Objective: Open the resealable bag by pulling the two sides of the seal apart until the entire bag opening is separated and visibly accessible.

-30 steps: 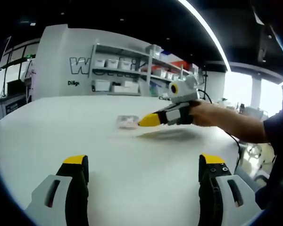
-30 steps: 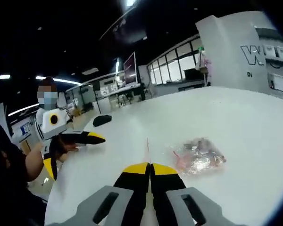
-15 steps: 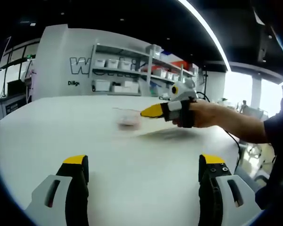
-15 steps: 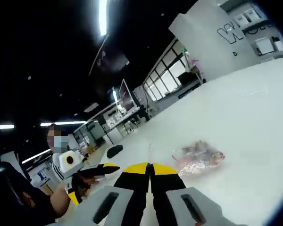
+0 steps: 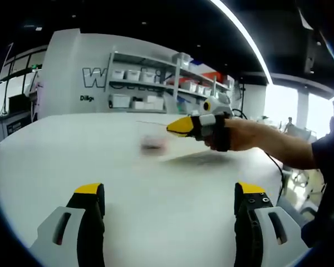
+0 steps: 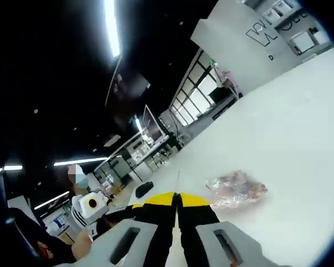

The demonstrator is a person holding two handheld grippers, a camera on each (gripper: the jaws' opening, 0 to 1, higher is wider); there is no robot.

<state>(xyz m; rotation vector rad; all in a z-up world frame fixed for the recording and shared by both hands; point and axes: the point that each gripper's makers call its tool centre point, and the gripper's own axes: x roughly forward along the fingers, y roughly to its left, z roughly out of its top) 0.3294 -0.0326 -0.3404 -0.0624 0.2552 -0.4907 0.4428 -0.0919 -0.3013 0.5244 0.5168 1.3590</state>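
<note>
Right gripper [image 6: 177, 196], jaws clamped on the bag [image 6: 236, 190] edge, lifts it; left gripper [image 5: 170, 192] gapes wide and should pinch the opposite seal lip squarely.

A white wall [image 5: 72, 61] with dark lettering stands behind shelves [image 5: 150, 83] of bins, under a black ceiling [image 5: 156, 22] with long light strips [image 5: 242, 36]; bright windows [image 5: 284, 105] beyond.
</note>
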